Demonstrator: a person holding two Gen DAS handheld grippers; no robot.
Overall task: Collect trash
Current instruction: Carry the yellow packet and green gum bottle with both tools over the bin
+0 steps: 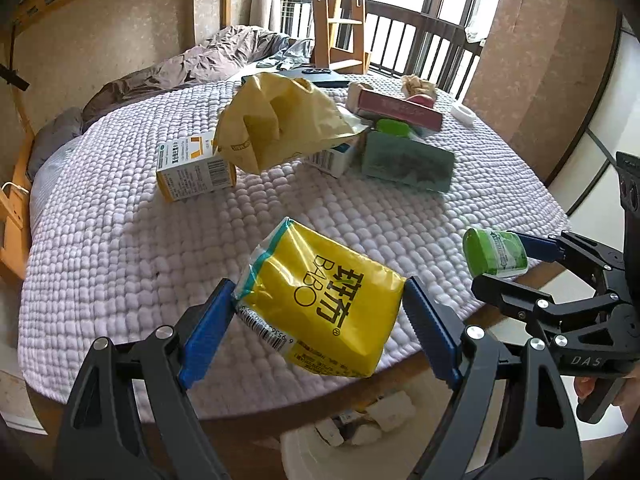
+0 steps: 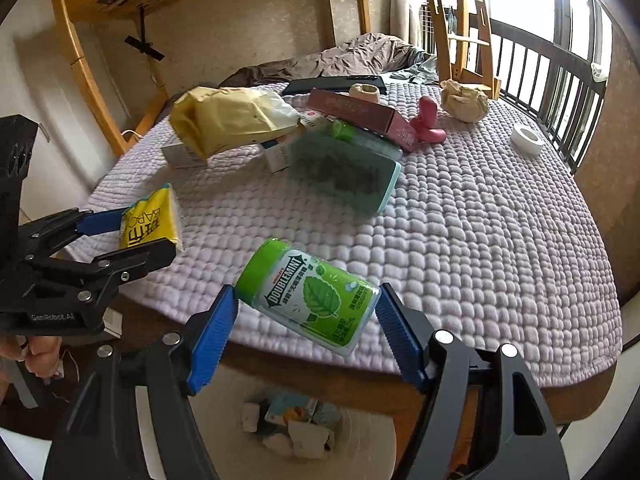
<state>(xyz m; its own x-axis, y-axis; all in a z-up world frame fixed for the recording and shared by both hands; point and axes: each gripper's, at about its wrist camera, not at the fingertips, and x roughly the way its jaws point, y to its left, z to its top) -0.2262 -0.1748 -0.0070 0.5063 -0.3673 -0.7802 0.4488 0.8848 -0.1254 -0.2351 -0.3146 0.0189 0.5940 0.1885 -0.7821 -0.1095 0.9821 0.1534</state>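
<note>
The left gripper (image 1: pixel 318 312) squeezes a yellow tissue pack (image 1: pixel 320 300) between its two blue pads. The pack is lifted off the table and hangs over the table's near edge. The right gripper (image 2: pixel 308 328) squeezes a green gum bottle (image 2: pixel 308 296) the same way. The bottle is tipped on its side, with its green cap toward the left pad. It is also up in the air, over the near edge.

Each camera sees the other gripper off to the side, with its thing held tight.

Right under both grippers, on the floor, stands a white trash bin (image 2: pixel 376 448). It already has some crumpled white bits and a small box in it.

Behind the grippers is a round table with a bumpy lilac cover (image 1: pixel 120 260). More things lie on it, farther back. A crinkled yellow bag (image 1: pixel 276 120) rests on top of a white and orange box (image 1: pixel 192 168). Just beside it lies a dark green flat case (image 1: pixel 408 164), and a pink box (image 1: pixel 396 110) sits behind that. A ball of brown paper (image 2: pixel 464 100) and a roll of white tape (image 2: pixel 528 140) are near the far right edge. A pink toy-like thing (image 2: pixel 428 124) lies beside the pink box.

Past the table is a bed with a grey blanket (image 1: pixel 200 64).
</note>
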